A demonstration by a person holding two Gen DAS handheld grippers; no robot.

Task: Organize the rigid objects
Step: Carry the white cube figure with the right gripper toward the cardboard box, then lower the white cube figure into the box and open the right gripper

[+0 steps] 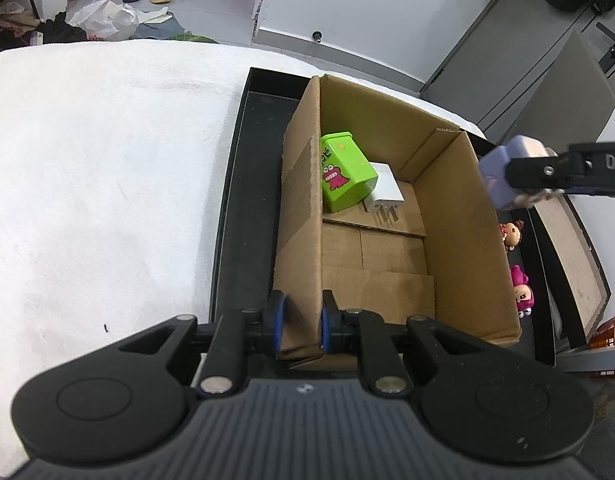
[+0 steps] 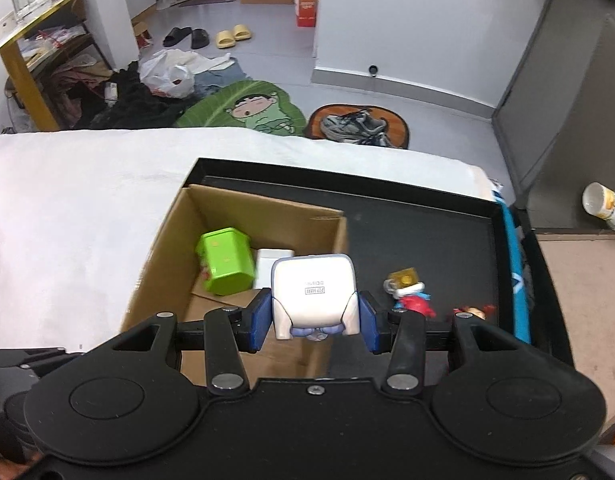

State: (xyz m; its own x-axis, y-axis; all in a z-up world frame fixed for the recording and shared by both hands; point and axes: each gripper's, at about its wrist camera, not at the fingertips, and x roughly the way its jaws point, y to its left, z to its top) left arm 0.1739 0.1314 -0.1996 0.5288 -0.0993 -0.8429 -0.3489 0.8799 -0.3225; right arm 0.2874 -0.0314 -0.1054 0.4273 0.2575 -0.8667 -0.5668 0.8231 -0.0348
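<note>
Nearest the left wrist camera, the left gripper (image 1: 301, 326) is seen pinched onto the near wall of the cardboard box (image 1: 459, 240), one blue pad on each side of the wall. In the right wrist view, the right gripper (image 2: 313, 320) is clamped on a pale lilac-and-white toy figure (image 2: 313, 292), which is held above the box's right wall. Inside the box, a green dinosaur-printed container (image 1: 345, 172) is lying tilted against the left wall, and a white plug adapter (image 1: 385, 192) is touching it on the right. The box is set in a black tray (image 2: 427, 232) on a white cloth (image 1: 107, 160). On the tray, right of the box, small cartoon figurines (image 1: 521, 292) are standing. Farther off, slippers (image 2: 231, 36) and a plastic bag (image 2: 167, 74) are seen on the floor.
</note>
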